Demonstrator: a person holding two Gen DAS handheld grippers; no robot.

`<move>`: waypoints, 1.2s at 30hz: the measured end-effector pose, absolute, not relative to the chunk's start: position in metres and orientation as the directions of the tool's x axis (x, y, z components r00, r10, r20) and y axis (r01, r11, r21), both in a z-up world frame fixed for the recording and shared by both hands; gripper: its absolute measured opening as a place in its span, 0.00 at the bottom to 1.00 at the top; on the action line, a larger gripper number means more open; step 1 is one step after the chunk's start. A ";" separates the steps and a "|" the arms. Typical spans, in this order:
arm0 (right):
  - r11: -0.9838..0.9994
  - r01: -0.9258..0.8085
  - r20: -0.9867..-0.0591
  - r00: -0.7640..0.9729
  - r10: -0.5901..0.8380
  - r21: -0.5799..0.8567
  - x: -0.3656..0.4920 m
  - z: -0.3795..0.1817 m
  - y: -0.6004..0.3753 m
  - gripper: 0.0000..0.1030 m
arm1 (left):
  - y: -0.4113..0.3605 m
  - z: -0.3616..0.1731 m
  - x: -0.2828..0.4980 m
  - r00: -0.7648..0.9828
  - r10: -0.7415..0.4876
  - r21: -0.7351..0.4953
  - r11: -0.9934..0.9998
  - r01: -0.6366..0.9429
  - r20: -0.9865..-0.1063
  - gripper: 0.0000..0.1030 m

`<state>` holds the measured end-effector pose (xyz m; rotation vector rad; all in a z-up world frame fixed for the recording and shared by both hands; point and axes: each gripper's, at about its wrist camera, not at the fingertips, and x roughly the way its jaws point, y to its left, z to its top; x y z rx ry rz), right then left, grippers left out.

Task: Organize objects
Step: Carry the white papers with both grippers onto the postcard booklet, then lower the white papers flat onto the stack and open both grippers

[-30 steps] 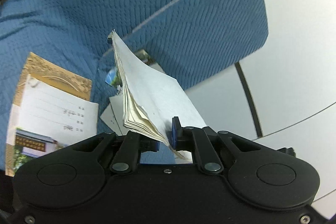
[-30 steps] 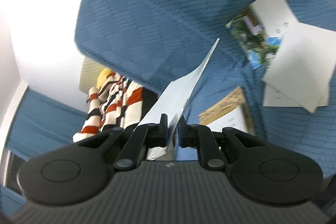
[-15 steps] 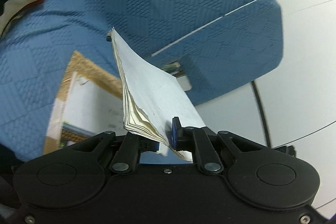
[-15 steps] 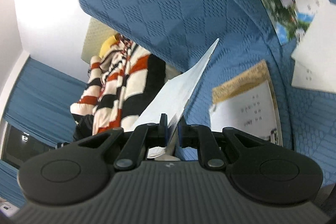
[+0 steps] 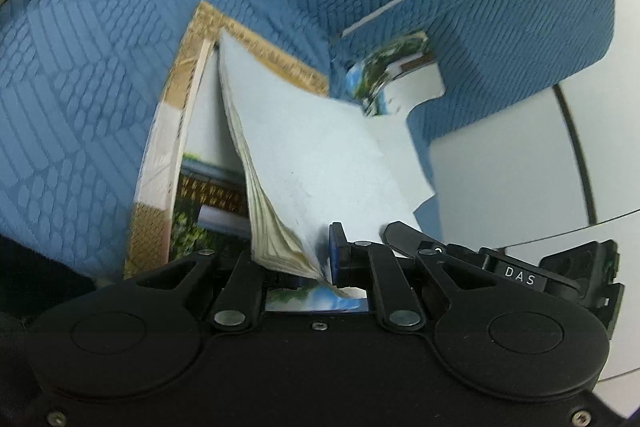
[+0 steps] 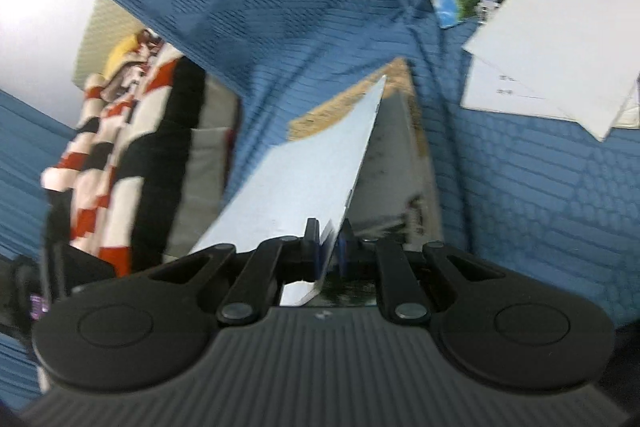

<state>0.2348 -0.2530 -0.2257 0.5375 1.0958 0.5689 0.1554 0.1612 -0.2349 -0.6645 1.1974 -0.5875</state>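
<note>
Left wrist view: the left gripper (image 5: 320, 267) pinches a booklet stack (image 5: 312, 163) above the gold-bordered booklet (image 5: 176, 131) on the blue cloth (image 5: 80, 67).

Right wrist view: the right gripper (image 6: 330, 251) pinches the same stack (likely), while loose papers (image 6: 552, 47) remain ungathered.

You get soft, even indoor light with only faint shadows. In the right wrist view a washed-out white glare fills the upper left corner, and motion blur smears the striped red, white and black cloth (image 6: 116, 151). Both fisheye views bend the blue quilted fabric (image 5: 100, 75) hard toward the edges, and the gold-bordered booklet (image 5: 180, 131) looks slightly soft.
</note>
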 end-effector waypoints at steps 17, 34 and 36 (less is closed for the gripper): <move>0.819 -0.159 -0.749 0.336 0.571 0.552 0.227 -0.257 -0.247 0.14 | 0.141 -0.246 0.142 0.237 -0.610 -0.613 0.787 0.070 -0.757 0.24; 0.868 -0.211 -0.747 0.444 0.494 0.449 0.209 -0.200 -0.266 0.56 | 0.154 -0.173 0.101 0.349 -0.514 -0.511 0.853 0.107 -0.784 0.84; 0.871 -0.233 -0.730 0.476 0.490 0.433 0.206 -0.184 -0.268 0.56 | 0.157 -0.155 0.094 0.387 -0.517 -0.510 0.850 0.129 -0.763 0.84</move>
